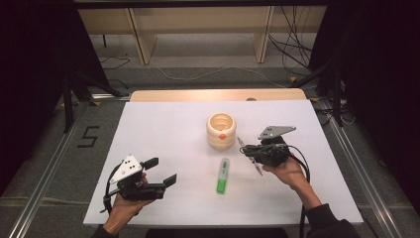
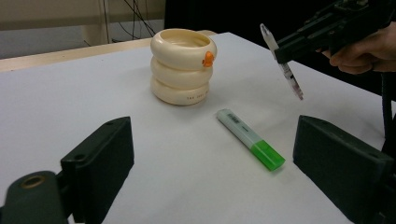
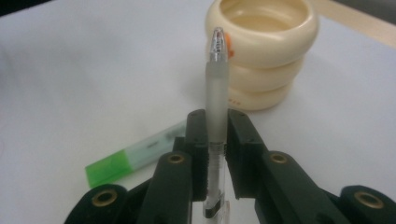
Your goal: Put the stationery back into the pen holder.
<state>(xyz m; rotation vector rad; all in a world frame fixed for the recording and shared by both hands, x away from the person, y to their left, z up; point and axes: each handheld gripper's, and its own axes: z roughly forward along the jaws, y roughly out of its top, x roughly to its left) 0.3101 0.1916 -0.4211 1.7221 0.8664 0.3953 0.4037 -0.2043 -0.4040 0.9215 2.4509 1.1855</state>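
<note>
White tabletop (image 1: 163,129) lies beneath me. My right gripper (image 3: 217,140) pinches a pen (image 3: 216,112) upright, the cream ringed holder (image 3: 262,46) just beyond its tip. I should line it over the mouth before lowering. My left gripper (image 1: 161,172) gapes empty, the green highlighter (image 2: 251,139) ahead.

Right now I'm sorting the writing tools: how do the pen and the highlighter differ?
The pen is slim, frosted and clear; the highlighter is thicker, with a green end. The pen is clamped in the right gripper, off the table; the highlighter lies flat on the table, untouched. Both sit near the cream holder.
</note>
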